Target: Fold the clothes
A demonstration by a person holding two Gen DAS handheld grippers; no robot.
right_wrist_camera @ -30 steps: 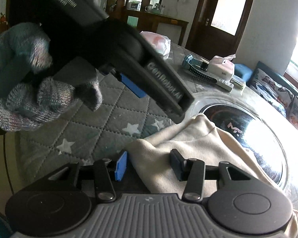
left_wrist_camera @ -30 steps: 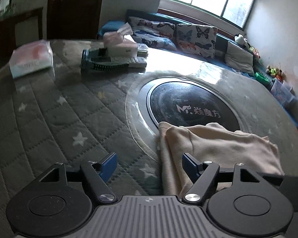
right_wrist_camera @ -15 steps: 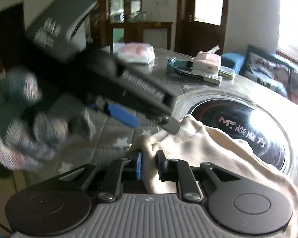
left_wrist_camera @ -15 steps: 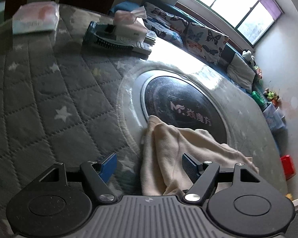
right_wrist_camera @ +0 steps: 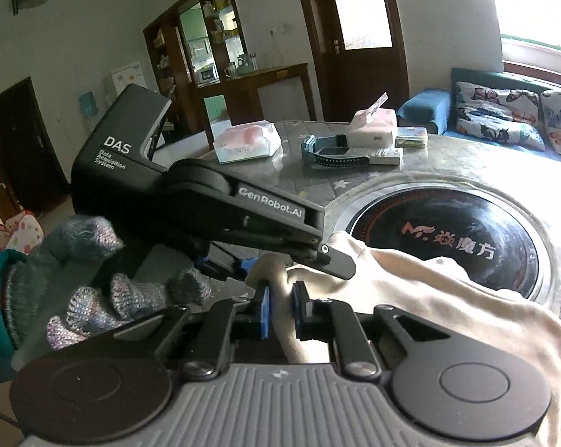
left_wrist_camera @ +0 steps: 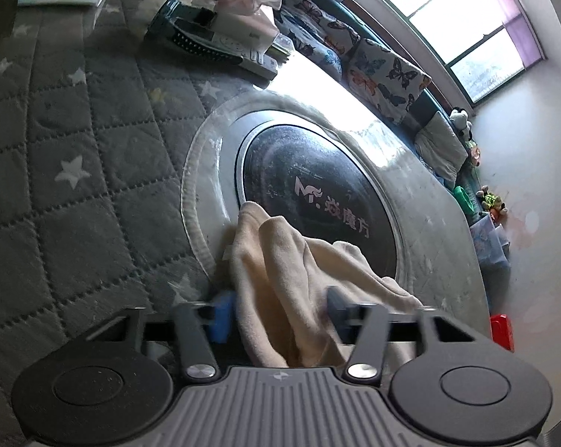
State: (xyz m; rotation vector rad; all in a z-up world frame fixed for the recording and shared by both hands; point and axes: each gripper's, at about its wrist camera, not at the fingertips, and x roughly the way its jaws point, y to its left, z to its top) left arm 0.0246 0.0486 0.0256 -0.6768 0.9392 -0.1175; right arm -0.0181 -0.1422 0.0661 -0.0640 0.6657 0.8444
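The cloth [left_wrist_camera: 302, 283] is a cream garment lying bunched on the counter [left_wrist_camera: 75, 156], its far end lapping over the rim of the round black hob [left_wrist_camera: 317, 193] set into the counter; its near end rises in loose ridges toward both claws, so no flat, squared fold shows anywhere.

The right claw [right_wrist_camera: 282, 309] is pressed together on a gathered edge of the cloth [right_wrist_camera: 448, 298]; a thick roll of fabric stands between its blue pads. The left claw [left_wrist_camera: 278, 311] sits around another bunch of the same edge; its fingers are partly spread with cloth filling the gap, and motion blur leaves it unclear whether they grip yet; I cannot tell. In the right view the left claw's body [right_wrist_camera: 205, 201], held by a gloved hand [right_wrist_camera: 105, 279], sits just beside the right one, so both holds are close together on one end.

As a judgement: the cloth is crumpled, not folded; the work left is the whole of laying it flat and doubling it over; this looks like taking hold of an edge to lift or spread it.

Tissue packs [right_wrist_camera: 246, 141] and a brush [right_wrist_camera: 332, 152] lie at the far side, well apart from the cloth.
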